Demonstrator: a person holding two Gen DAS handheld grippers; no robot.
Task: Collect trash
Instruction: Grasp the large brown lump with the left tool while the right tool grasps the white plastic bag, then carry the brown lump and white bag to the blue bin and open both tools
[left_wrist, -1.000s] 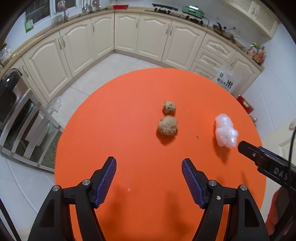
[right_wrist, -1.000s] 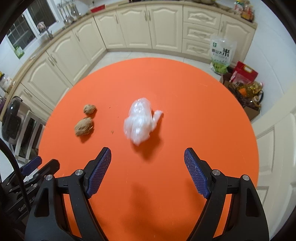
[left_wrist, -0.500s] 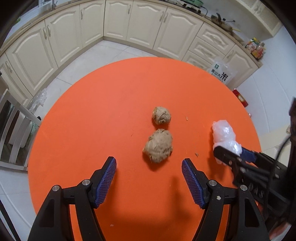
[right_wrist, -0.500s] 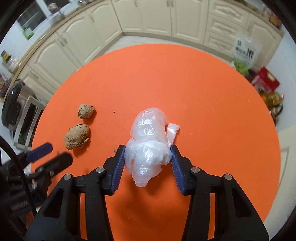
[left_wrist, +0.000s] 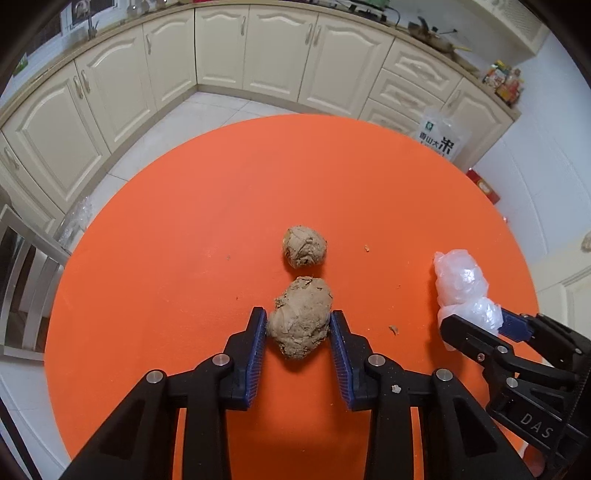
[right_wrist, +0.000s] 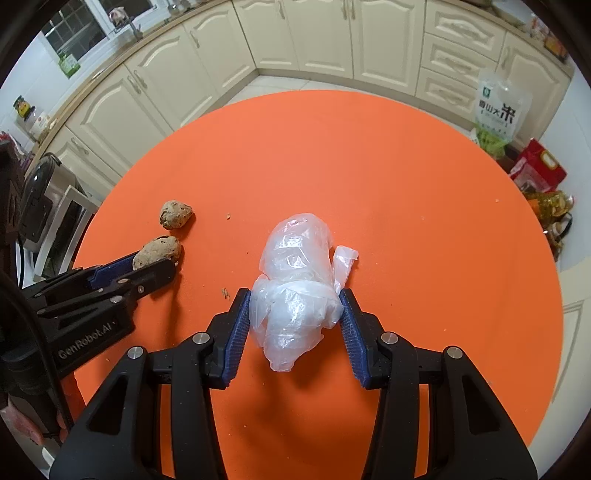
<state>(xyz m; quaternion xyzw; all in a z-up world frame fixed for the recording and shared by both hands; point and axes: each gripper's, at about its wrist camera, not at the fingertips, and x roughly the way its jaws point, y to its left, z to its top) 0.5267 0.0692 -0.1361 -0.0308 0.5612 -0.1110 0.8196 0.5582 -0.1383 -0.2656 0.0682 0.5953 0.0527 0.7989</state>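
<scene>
While your left gripper (left_wrist: 298, 325) has just closed onto the larger brown paper wad (left_wrist: 300, 317) (a smaller wad (left_wrist: 304, 246) lies just beyond), your right gripper (right_wrist: 295, 309) clamps the crumpled plastic bag (right_wrist: 295, 284), both on the orange table (right_wrist: 406, 184).

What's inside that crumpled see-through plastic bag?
The plastic bag shows only its own crumpled, cloudy layers, squeezed by the right gripper on the orange table. Anything wrapped deeper inside stays hidden.
</scene>
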